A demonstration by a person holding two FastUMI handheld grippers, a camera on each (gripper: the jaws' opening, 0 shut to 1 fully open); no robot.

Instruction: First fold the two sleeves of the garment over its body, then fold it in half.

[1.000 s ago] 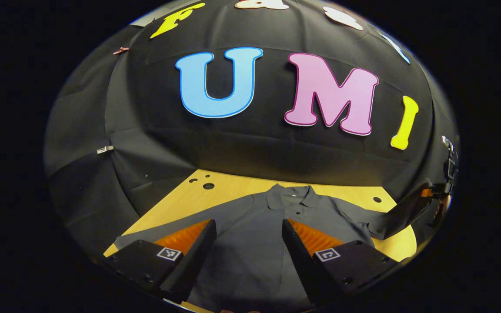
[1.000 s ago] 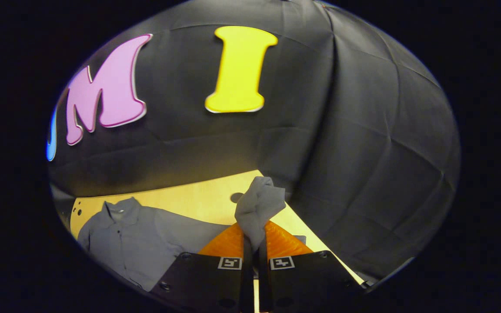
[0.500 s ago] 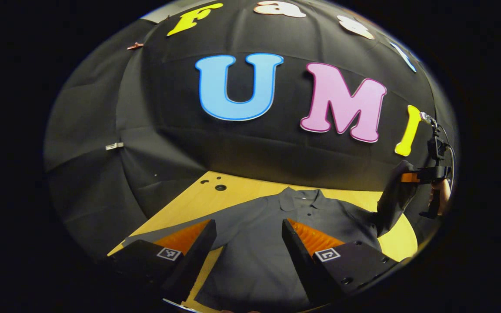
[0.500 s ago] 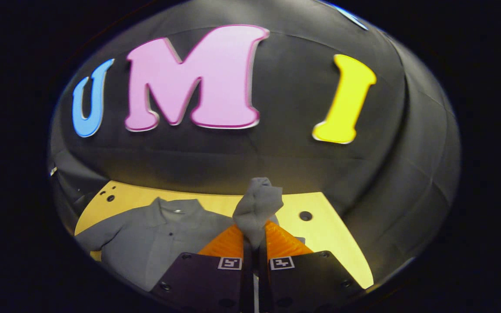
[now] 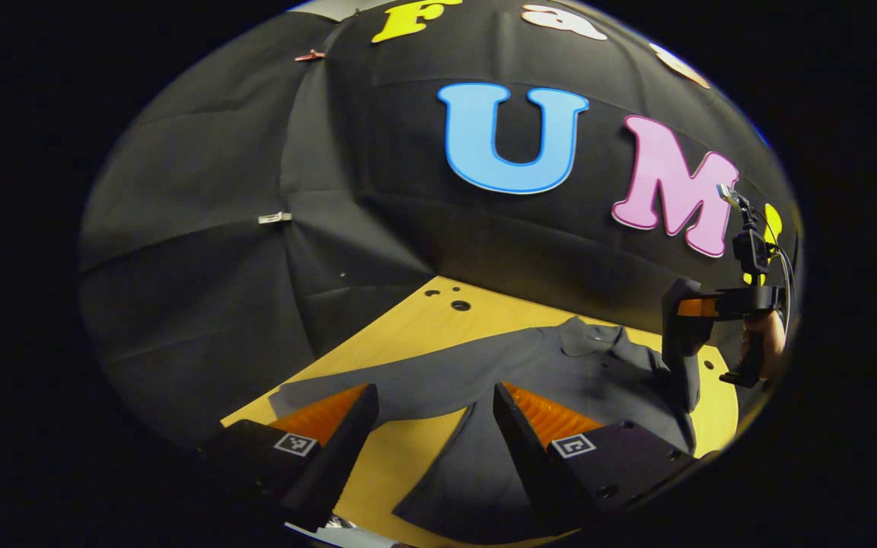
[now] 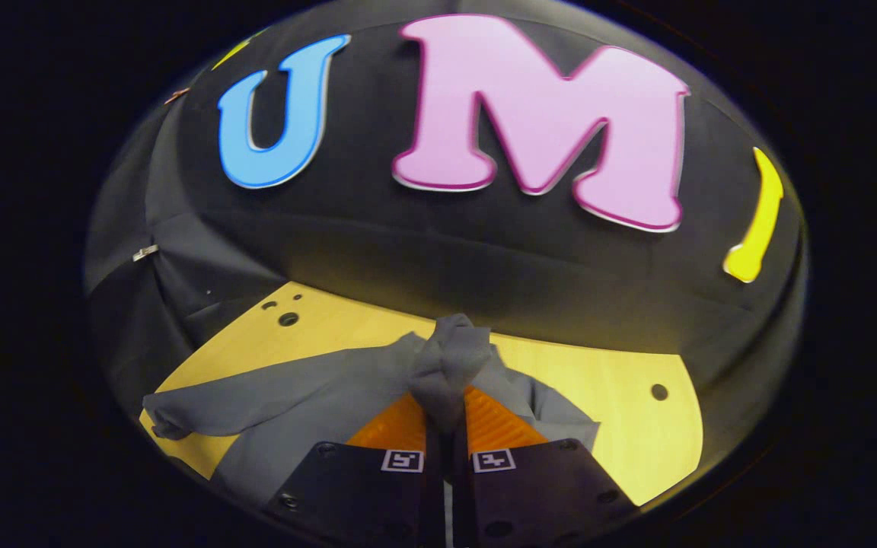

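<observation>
The right gripper (image 6: 444,417) is clamped on one sleeve (image 6: 450,358), lifted above the shirt (image 6: 309,411) spread on the table (image 6: 606,396), body lying to its left, while the left gripper (image 5: 432,415) hovers with fingers apart.

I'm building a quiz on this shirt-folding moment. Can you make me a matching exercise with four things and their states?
Things:
1. left tongs
2. right tongs
3. far sleeve
4. table

States:
A. lying flat, stretched out on the wood
B. shut on a bunched sleeve, lifted over the shirt
C. bare wood with round holes
D. open, holding nothing

Pairs: 1-D, 2-B, 3-A, 4-C
</observation>
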